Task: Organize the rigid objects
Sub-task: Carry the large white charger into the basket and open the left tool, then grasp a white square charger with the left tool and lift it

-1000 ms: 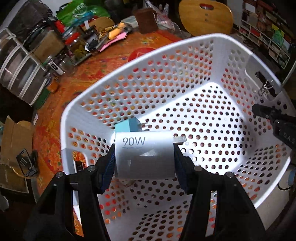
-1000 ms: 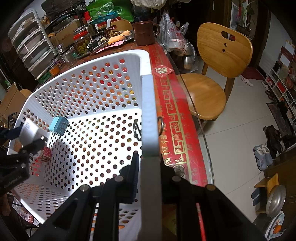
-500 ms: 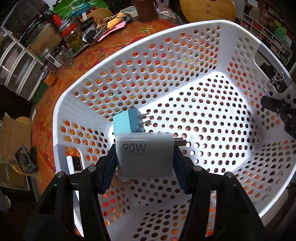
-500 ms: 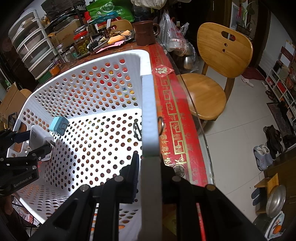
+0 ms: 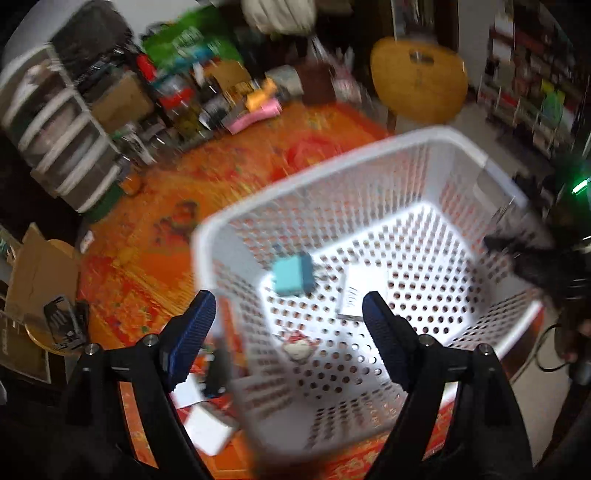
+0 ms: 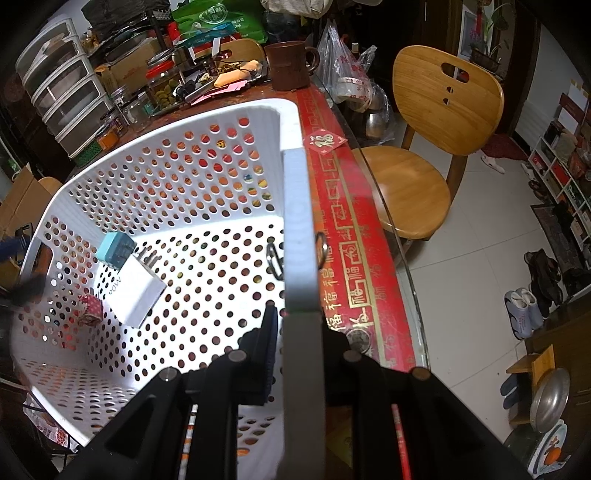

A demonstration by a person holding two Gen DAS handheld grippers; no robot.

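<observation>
A white perforated laundry basket [image 6: 184,206] sits on a desk [image 6: 343,236] covered by an orange-and-red patterned cloth under glass, with clutter crowding the far end: a brown mug [image 6: 290,66], a glass jar of green pickles [image 6: 162,86], a green bag [image 6: 221,20] and a stack of clear plastic drawers [image 6: 62,85] at far left. A wooden chair [image 6: 424,147] stands to the right of the desk on the tiled floor, and a binder clip [image 6: 275,260] hangs on the basket's right wall. That wall rises between the right gripper [image 6: 295,332] and the basket's contents; the gripper is clenched on the wall's rim, one finger inside and one outside. On the basket floor lies the white 90W charger [image 6: 138,295], prongs toward the far side, touching a teal charger [image 6: 115,249] at its far end, with a small red-patterned item [image 6: 90,306] just to its left. The left gripper [image 5: 288,314], blurred by motion, hangs above the basket's near-left corner with its blue-padded fingers [image 5: 192,328] spread wide and nothing between them; the white charger lies below and beyond it.
</observation>
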